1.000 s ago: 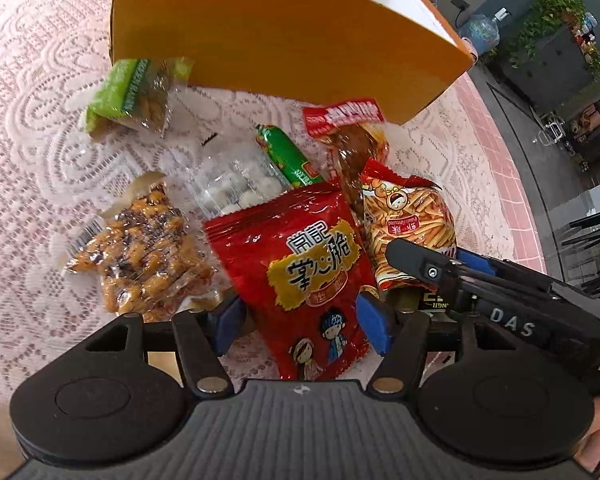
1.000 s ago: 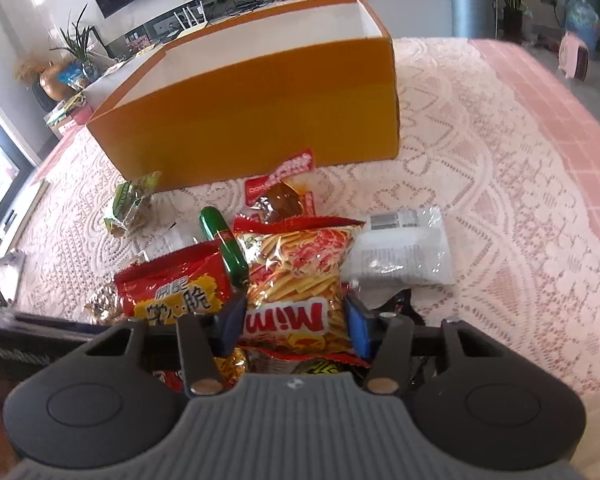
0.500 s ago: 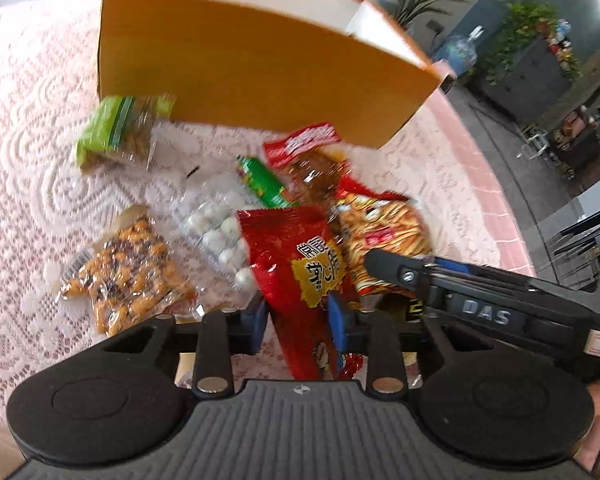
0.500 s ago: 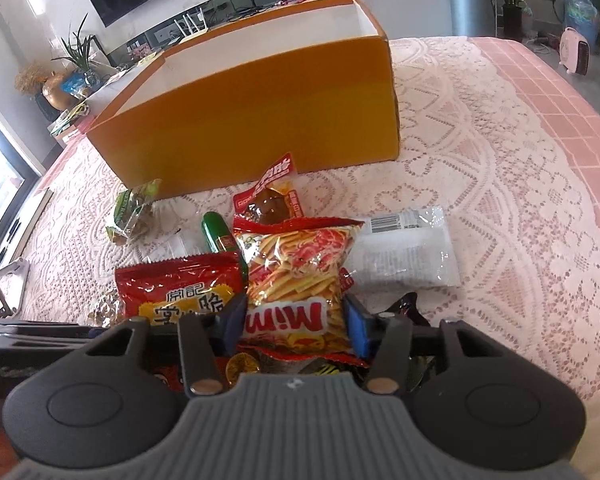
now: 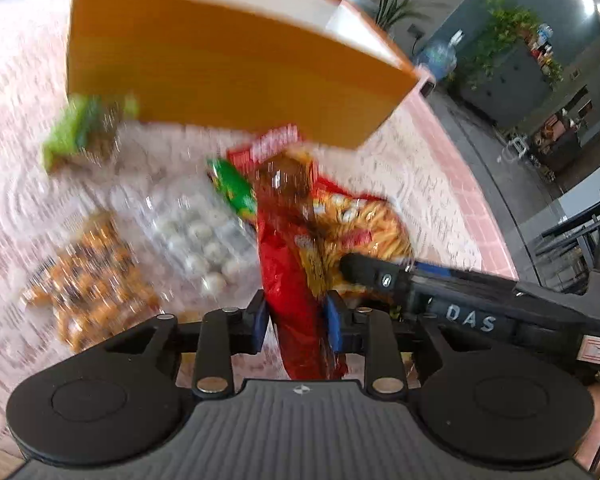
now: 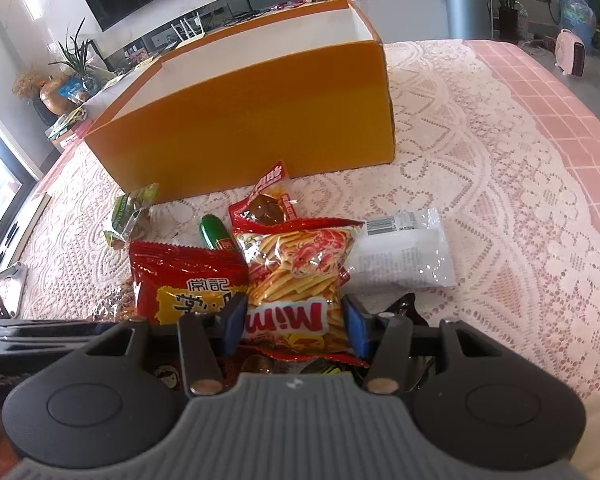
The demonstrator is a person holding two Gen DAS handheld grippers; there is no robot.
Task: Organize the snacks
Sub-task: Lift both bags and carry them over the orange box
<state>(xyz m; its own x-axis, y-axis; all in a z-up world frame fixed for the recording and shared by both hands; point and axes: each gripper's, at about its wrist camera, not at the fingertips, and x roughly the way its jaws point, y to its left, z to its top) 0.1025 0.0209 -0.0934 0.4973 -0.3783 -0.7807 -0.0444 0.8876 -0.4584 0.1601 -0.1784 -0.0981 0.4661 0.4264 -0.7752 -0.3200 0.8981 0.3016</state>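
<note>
My left gripper is shut on the red snack bag and holds it edge-on above the lace cloth; the bag also shows in the right wrist view. My right gripper is shut on the Mimi fries bag, which also shows in the left wrist view. The orange box stands open-topped behind the snack pile, and shows blurred in the left wrist view.
On the lace cloth lie a green packet, a green sausage stick, a brown-red packet, a white packet, a white-ball pack and a nut pack. The table edge runs along the right.
My left gripper has closed on the red bag and lifted it, turning it edge-on; the left view is now blurred. My right gripper has risen slightly with the fries bag.
</note>
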